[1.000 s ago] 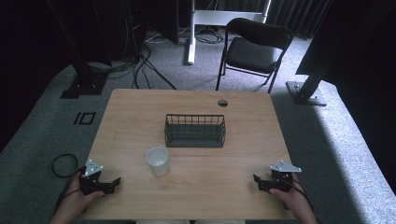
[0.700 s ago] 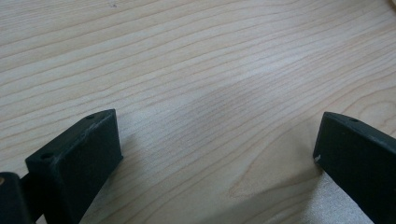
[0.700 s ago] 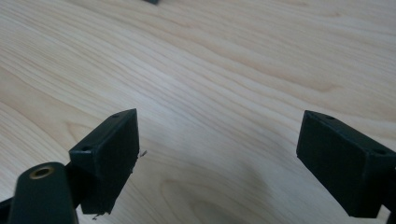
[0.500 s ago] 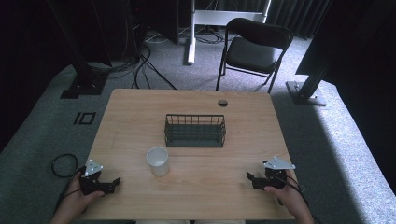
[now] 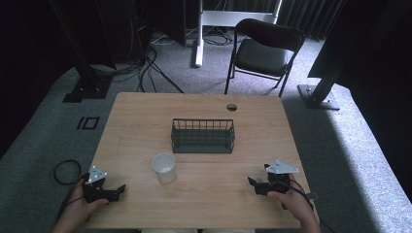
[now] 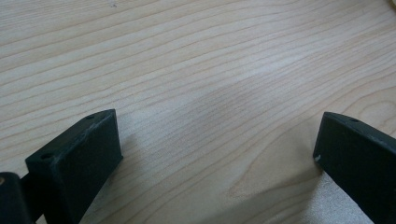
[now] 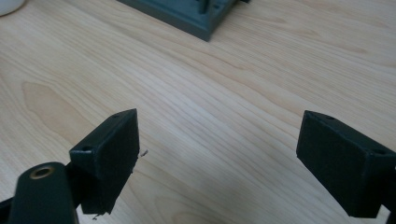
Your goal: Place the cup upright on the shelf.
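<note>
A dark wire basket (image 5: 202,136) stands at the middle of the wooden table (image 5: 145,116), and it looks empty. A white cup (image 5: 164,167) sits upright just in front of the basket's left end. My left gripper (image 5: 119,191) rests low at the near left corner, left of the cup and pointing right. It is open (image 6: 217,144) over bare wood. My right gripper (image 5: 252,184) is at the near right, pointing left. It is open (image 7: 219,144) with nothing between its jaws. The right gripper view shows a corner of the basket (image 7: 196,14) ahead and the cup (image 7: 9,4) at its top left edge.
A round cable hole (image 5: 231,107) pierces the table near its far edge. Behind the table stand a black folding chair (image 5: 262,51) and dark stands with cables on the grey carpet. A cable loop (image 5: 65,171) lies on the floor at the left.
My right gripper has slid left, inward from the table's right edge. The left gripper, cup and basket have stayed put.
</note>
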Motion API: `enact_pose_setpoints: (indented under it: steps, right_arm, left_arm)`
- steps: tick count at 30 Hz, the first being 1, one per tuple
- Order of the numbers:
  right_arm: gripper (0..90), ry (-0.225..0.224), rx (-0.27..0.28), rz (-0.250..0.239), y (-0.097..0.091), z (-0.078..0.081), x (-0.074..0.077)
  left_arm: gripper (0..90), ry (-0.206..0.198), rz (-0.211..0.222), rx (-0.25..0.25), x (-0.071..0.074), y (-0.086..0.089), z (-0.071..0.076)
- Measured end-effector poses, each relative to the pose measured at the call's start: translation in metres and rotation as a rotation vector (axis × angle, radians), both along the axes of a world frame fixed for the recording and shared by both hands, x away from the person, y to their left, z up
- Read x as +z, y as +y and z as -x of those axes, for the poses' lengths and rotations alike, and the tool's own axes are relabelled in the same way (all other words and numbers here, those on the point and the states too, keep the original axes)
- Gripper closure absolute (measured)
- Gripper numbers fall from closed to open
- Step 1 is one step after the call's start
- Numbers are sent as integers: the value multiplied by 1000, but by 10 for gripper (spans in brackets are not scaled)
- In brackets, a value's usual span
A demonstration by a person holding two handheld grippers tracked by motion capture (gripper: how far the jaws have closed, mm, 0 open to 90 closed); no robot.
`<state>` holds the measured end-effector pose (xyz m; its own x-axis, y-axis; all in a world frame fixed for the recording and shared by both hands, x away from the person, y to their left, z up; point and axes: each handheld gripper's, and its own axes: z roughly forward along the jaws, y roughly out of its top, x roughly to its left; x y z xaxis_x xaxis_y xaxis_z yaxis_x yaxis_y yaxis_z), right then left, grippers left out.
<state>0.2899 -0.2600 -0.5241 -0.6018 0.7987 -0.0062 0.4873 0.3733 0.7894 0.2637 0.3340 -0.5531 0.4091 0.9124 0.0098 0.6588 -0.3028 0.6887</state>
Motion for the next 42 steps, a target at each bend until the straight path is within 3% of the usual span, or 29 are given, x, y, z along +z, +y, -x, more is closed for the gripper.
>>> enact_pose_setpoints:
  steps: [11,42]
  right_arm:
    - [131,4,76,-34,27,-6,0]
    - [135,-15,261,-57,88,-16,8]
  left_arm:
    - [12,1,0,0,0,0,0]
    - [12,0,0,0,0,0,0]
